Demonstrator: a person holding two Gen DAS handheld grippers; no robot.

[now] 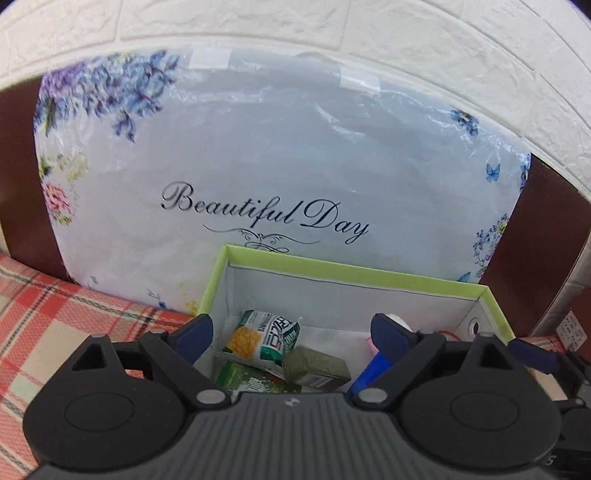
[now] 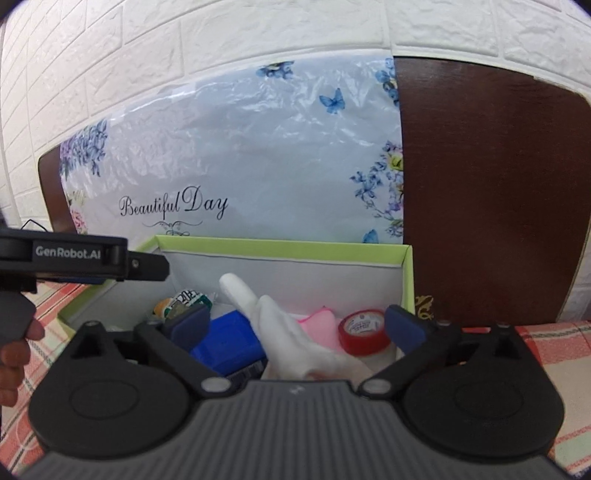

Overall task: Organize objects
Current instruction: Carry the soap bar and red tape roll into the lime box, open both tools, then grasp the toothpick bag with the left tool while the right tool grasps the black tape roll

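A green-rimmed box with white walls stands on the bed. My left gripper hovers open over its left part, above a corn snack packet, a grey-green block and a green packet. Nothing is between its pads. My right gripper hangs open over the box's right part. A white glove sticks up between its fingers without touching the pads. A blue box, a pink cloth and a red tape roll lie below.
Behind the box leans a plastic-wrapped floral pillow against a brown headboard and a white brick wall. A red plaid sheet covers the bed. A hand holds the left gripper at the right wrist view's left edge.
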